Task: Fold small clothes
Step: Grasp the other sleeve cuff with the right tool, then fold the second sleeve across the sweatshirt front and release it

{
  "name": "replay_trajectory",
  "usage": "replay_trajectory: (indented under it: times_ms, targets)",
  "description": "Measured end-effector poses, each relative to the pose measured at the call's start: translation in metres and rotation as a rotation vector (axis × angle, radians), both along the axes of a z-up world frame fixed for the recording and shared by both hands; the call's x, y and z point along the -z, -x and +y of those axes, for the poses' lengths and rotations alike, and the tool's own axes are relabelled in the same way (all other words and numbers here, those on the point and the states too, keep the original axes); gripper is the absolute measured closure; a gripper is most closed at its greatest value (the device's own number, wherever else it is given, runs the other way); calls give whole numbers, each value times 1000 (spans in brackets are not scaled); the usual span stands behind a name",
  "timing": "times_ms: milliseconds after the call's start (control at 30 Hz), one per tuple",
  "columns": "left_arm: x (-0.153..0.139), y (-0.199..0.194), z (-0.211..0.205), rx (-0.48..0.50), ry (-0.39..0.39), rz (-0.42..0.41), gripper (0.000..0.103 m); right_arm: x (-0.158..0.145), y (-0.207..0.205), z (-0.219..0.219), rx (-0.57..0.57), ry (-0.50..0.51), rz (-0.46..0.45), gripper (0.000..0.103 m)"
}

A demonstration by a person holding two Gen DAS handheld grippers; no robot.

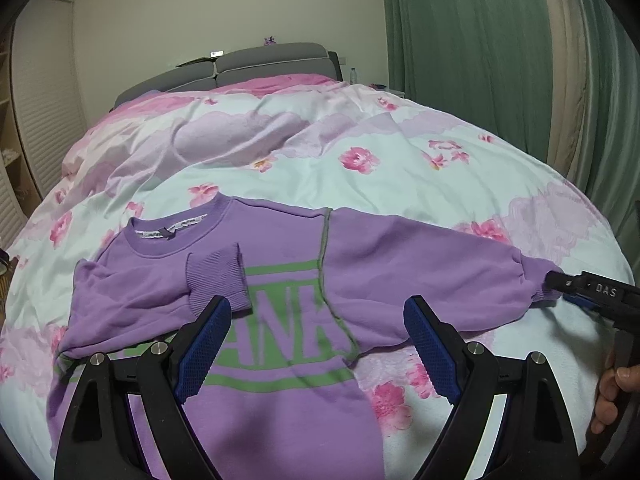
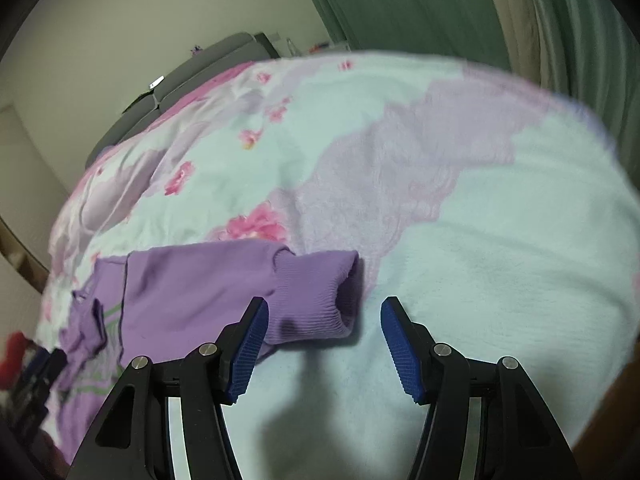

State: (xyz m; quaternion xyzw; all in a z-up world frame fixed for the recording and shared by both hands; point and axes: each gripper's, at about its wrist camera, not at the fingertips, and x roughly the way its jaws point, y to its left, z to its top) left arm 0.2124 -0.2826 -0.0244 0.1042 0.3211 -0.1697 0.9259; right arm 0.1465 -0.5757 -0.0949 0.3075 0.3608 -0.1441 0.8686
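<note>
Floral duvet [image 1: 360,152] covers bed; grey headboard [image 1: 256,64], green curtains [image 1: 460,40].

Dim, soft indoor light; fisheye edges bend, and the right view looks motion-blurred.

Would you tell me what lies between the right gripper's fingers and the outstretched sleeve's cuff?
Nothing but bare floral duvet: in the right wrist view the right gripper stands open just short of the purple cuff, not clamping it.
</note>
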Motion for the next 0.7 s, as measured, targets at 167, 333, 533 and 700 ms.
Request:
replay_trajectory:
  times_ms: [167, 333, 533, 700]
  targets:
    - [6, 1, -4, 1, -16, 3, 14, 20, -7, -5, -28, -121, -30, 43]
    - [5, 4, -1, -1, -22, 0, 14, 18, -9, -5, -44, -174, -78, 78]
    - [-9, 3, 27, -35, -9, -34, 14, -25, 2, 24, -19, -27, -134, 84]
    - [-27, -2, 76, -101, 12, -72, 14, -86, -13, 78, -74, 147, -216, 84]
